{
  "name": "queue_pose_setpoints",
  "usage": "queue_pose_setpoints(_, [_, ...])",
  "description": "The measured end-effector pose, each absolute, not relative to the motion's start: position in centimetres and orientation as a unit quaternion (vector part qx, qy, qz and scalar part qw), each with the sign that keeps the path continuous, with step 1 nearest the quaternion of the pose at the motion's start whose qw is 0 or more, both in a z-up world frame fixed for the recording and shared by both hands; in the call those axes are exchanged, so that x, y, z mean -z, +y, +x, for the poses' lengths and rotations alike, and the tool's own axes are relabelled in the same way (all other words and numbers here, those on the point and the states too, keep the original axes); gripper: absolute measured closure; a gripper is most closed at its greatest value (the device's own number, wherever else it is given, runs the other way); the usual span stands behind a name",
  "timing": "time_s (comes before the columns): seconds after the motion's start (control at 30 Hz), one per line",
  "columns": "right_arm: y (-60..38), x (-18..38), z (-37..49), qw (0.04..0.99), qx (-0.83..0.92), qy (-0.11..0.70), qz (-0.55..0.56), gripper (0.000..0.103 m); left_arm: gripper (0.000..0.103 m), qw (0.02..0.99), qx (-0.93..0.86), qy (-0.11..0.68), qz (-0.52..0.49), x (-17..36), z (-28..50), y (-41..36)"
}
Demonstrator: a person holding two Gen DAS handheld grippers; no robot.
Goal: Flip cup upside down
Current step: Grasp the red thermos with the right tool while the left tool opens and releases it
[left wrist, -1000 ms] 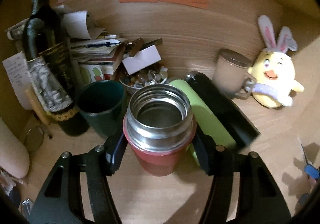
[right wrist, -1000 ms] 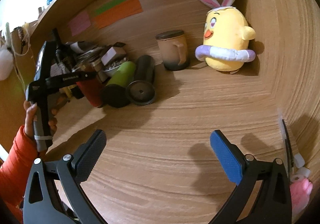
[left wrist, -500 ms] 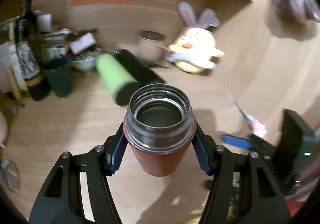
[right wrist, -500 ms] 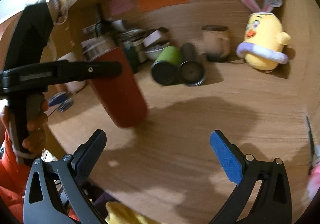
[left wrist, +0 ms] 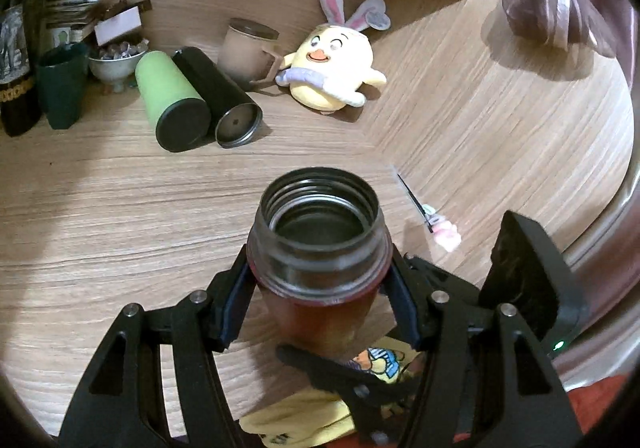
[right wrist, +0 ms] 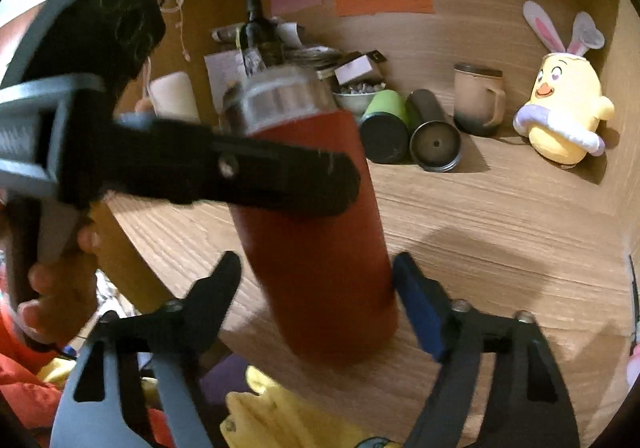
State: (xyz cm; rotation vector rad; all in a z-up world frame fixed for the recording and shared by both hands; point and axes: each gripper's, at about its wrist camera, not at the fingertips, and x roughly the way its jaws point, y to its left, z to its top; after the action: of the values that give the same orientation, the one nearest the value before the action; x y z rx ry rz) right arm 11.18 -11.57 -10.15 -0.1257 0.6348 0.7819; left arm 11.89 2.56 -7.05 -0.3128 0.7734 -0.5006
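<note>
the left tool (left wrist: 318,296) is clenched on the red cup (left wrist: 320,264) just under its steel rim, holding it mouth-up in the air above the near edge of the tabletop (left wrist: 120,207). the right tool (right wrist: 316,288) stands released, its jaws spread to either side of the cup's lower body (right wrist: 320,248) and seemingly not touching it; the frame is blurred there, so contact is hard to rule out. judging from this, a handover or a two-handed turn is coming. the risk is slip: the left grip is high on a smooth, round wall, so a quick rotation could let the cup swing or drop before the right tool bites. if it falls it could roll toward the green tumbler (left wrist: 172,99) and black tumbler (left wrist: 218,99) lying farther back, near the mug (left wrist: 246,51) and chick toy (left wrist: 330,67).
</note>
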Motion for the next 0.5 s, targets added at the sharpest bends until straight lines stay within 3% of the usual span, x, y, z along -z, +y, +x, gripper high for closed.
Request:
queue_pose_setpoints(0.27, [-11.1,10.2,11.5,0.873,-0.384,0.298,-0.048,0.044,0.041,0.88,0.243,0.372,-0.169,7.8,13.0,3.6])
queue_pose_setpoints(0.5, [-11.0,10.3,12.0,0.87,-0.387,0.304,-0.037,0.045,0.033,0.881,0.223,0.379,-0.175,8.7,14.4,4.3])
